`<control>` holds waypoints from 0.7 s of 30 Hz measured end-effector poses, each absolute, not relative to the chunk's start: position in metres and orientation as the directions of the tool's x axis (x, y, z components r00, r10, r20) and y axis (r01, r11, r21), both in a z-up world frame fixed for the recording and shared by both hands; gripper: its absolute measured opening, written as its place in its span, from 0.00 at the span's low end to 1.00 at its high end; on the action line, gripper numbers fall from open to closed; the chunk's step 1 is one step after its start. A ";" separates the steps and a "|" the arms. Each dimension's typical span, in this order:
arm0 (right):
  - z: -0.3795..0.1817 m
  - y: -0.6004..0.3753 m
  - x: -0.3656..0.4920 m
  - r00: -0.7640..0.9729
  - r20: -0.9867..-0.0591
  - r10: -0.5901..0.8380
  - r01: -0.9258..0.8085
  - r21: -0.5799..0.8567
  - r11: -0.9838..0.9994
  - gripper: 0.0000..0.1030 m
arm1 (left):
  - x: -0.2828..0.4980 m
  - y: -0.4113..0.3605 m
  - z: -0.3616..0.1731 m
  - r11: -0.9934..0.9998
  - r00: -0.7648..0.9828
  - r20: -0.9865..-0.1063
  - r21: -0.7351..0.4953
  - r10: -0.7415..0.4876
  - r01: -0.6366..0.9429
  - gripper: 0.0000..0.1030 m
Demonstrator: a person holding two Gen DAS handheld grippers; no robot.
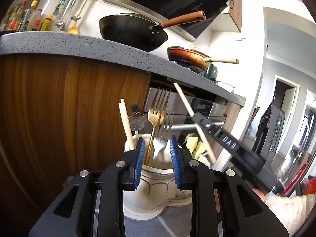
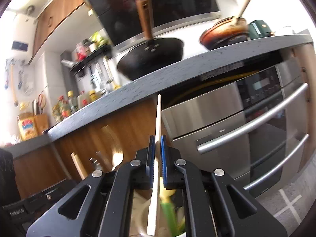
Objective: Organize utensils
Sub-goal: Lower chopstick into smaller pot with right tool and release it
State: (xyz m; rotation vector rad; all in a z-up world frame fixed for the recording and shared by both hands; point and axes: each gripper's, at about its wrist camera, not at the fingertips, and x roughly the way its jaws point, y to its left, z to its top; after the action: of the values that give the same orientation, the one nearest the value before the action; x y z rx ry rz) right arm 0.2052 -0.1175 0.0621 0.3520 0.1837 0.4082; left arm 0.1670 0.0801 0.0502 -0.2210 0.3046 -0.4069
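A white ceramic holder (image 1: 154, 181) with gold lines stands right in front of my left gripper (image 1: 157, 141). In it stand a gold fork (image 1: 158, 110), a silver fork (image 1: 166, 124), a pair of pale chopsticks (image 1: 125, 124) and a clear flower-topped stick (image 1: 137, 121). The left jaws stand apart with the gold fork's handle close to the left pad; the pads press on nothing. My right gripper (image 1: 197, 117) (image 2: 157, 138) is shut on one pale chopstick (image 1: 189, 110) (image 2: 157, 158), held tilted above and to the right of the holder.
A grey speckled counter (image 1: 79, 43) runs above, carrying a black wok (image 1: 130, 31) and a brown frying pan (image 1: 187, 57). Under it are a wooden cabinet front (image 1: 59, 108) and a steel oven (image 2: 246, 128). Yellow artificial tulips (image 1: 192, 142) stand beside the holder. A person's fluffy sleeve (image 1: 286, 207) is at the lower right.
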 end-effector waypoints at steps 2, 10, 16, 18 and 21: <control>0.059 -0.106 0.203 0.898 -0.113 0.425 -0.372 0.321 0.871 0.06 | 0.167 0.081 0.050 0.892 0.872 -0.244 -0.277 -0.425 0.358 0.26; 0.047 -0.087 0.206 0.906 -0.134 0.400 -0.370 0.204 0.906 0.06 | 0.167 0.086 0.046 0.874 0.856 -0.247 -0.311 -0.454 0.373 0.26; 0.044 -0.090 0.198 0.921 -0.130 0.368 -0.354 0.120 0.928 0.05 | 0.166 0.085 0.045 0.873 0.853 -0.250 -0.307 -0.458 0.378 0.26; 0.044 -0.093 0.196 0.920 -0.136 0.368 -0.353 0.122 0.927 0.05 | 0.167 0.084 0.045 0.874 0.853 -0.251 -0.305 -0.457 0.378 0.26; 0.043 -0.095 0.190 0.916 -0.146 0.374 -0.361 0.110 0.926 0.02 | 0.167 0.084 0.044 0.873 0.852 -0.252 -0.306 -0.459 0.380 0.26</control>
State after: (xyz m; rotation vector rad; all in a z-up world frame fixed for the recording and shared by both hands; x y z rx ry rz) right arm 0.1898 -0.0954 0.0432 0.0814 0.1659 0.3788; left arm 0.1670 0.0836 0.0442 -0.2504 0.3263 -0.4460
